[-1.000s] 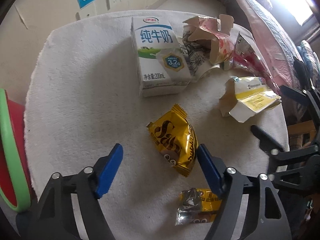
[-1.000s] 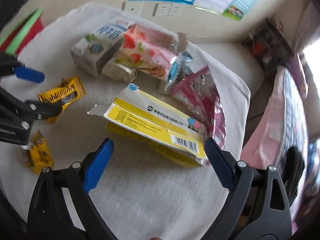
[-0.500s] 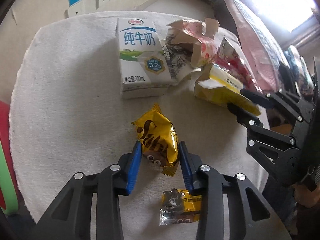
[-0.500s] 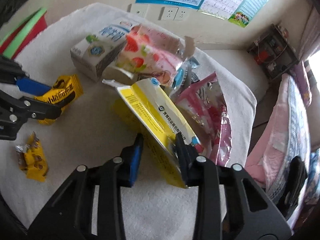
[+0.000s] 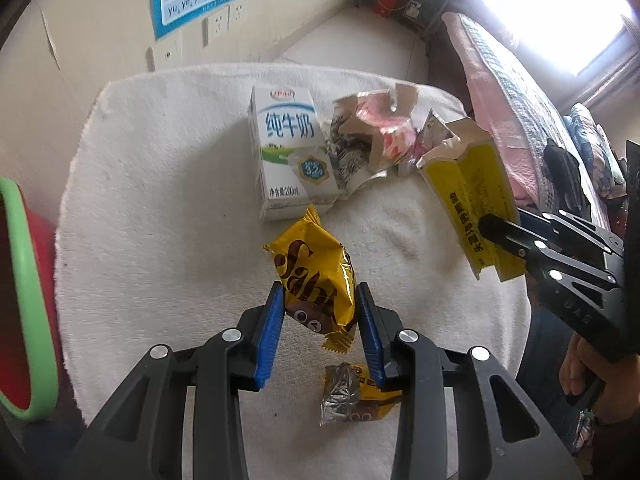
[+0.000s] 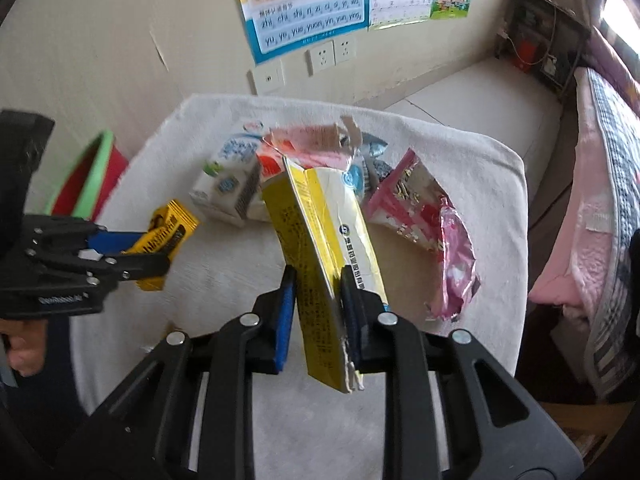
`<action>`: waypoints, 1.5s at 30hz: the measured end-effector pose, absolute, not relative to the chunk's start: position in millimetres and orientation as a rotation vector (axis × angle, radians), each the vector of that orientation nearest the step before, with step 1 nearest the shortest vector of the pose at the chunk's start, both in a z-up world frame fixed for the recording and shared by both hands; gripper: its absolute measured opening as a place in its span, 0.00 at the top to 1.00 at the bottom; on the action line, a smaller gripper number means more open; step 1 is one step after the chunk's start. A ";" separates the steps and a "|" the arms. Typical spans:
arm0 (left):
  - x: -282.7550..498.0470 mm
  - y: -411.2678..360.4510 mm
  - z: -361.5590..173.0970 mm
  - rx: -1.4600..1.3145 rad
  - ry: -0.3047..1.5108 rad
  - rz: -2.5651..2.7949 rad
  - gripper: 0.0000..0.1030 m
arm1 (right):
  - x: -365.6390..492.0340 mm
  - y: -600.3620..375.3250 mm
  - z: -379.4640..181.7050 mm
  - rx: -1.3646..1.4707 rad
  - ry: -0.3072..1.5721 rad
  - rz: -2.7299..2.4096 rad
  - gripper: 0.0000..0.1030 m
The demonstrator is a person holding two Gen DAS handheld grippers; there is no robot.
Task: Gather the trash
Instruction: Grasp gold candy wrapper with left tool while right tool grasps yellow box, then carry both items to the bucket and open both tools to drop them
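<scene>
Pinching a yellow snack wrapper (image 5: pixel 316 280) and a flattened yellow carton (image 6: pixel 324 256), left tongs (image 5: pixel 320 320) and right tongs (image 6: pixel 316 304) hang above the counter (image 5: pixel 168 200), the green-rimmed red bin (image 5: pixel 24 300) lying nearer the left.

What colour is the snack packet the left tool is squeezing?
Yellow with brown writing, snack packet, best in the left wrist view.
</scene>
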State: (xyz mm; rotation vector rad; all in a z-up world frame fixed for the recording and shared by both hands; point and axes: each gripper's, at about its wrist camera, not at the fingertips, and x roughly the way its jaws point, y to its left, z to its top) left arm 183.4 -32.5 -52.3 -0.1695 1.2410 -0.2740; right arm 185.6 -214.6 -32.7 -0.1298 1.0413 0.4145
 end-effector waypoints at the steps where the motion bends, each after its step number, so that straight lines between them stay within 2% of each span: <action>1: 181.9 -32.1 -47.9 -0.168 1.231 -0.272 0.67 | 182.9 -214.9 -27.3 -0.114 1.036 0.417 0.78; 21: 140.8 7.9 18.4 -0.202 1.065 -0.227 0.67 | 138.8 -185.9 47.4 -0.065 0.893 0.424 0.78; 45: 107.0 90.0 50.2 -0.248 0.964 -0.101 0.67 | 122.8 -89.1 88.2 -0.128 0.810 0.557 0.78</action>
